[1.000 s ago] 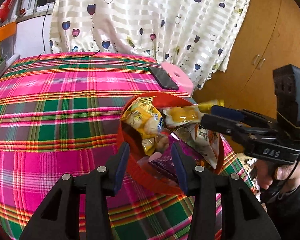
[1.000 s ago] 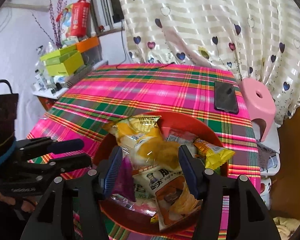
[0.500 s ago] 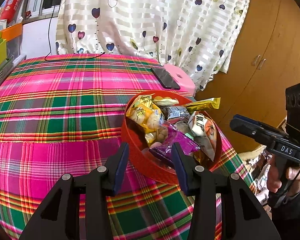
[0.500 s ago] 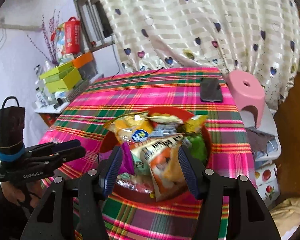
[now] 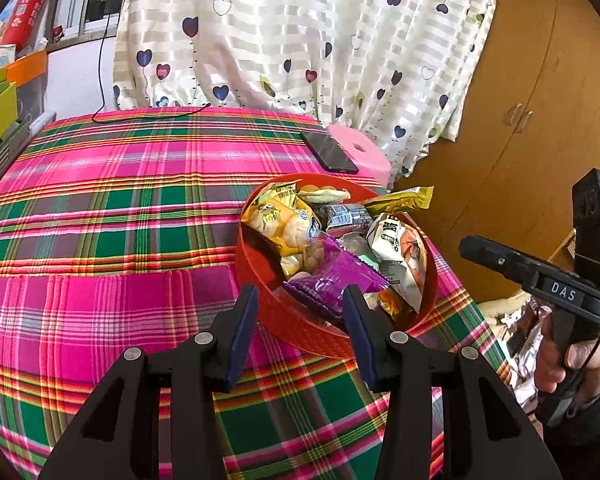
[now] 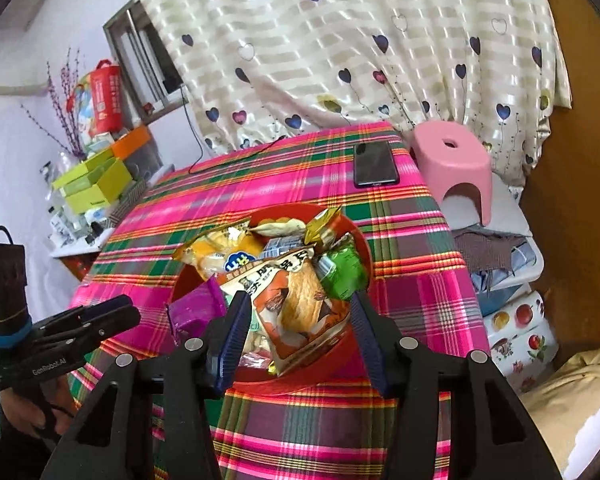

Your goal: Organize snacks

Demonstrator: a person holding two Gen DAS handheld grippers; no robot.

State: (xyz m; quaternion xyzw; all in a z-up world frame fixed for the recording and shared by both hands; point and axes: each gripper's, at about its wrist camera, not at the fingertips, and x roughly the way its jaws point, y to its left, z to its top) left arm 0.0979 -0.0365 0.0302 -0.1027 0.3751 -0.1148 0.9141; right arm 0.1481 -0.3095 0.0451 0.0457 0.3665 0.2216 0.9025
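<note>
The snacks sit heaped in one red bowl (image 5: 300, 332) near the worktop's (image 5: 100, 208) right edge, so the sorting looks nearly done, or a fresh pick is about to start; I cannot tell which. Going left to right in the left wrist view: the left gripper (image 5: 300, 320) hovers at the bowl's 6 o'clock rim, fingers spread and holding nothing, a purple packet (image 5: 332, 280) just ahead of them. In the bowl I count about seven packs: one yellow bag (image 5: 280, 220) at 10 o'clock, one pale pack at 12, one dark bar, one gold wrapper (image 5: 404, 198) overhanging at 1 o'clock, one white-and-orange bag (image 5: 400, 256) at 3, one green pack (image 6: 342, 268) seen from the right wrist, plus the purple one; more may lie underneath. One phone (image 5: 328, 152) lies beyond at 12 o'clock. The right gripper (image 6: 296, 328) hangs off the bowl's 3 o'clock side, fingers apart and empty. Any next grasp calls for lowering onto a single top packet without dragging its neighbours.
</note>
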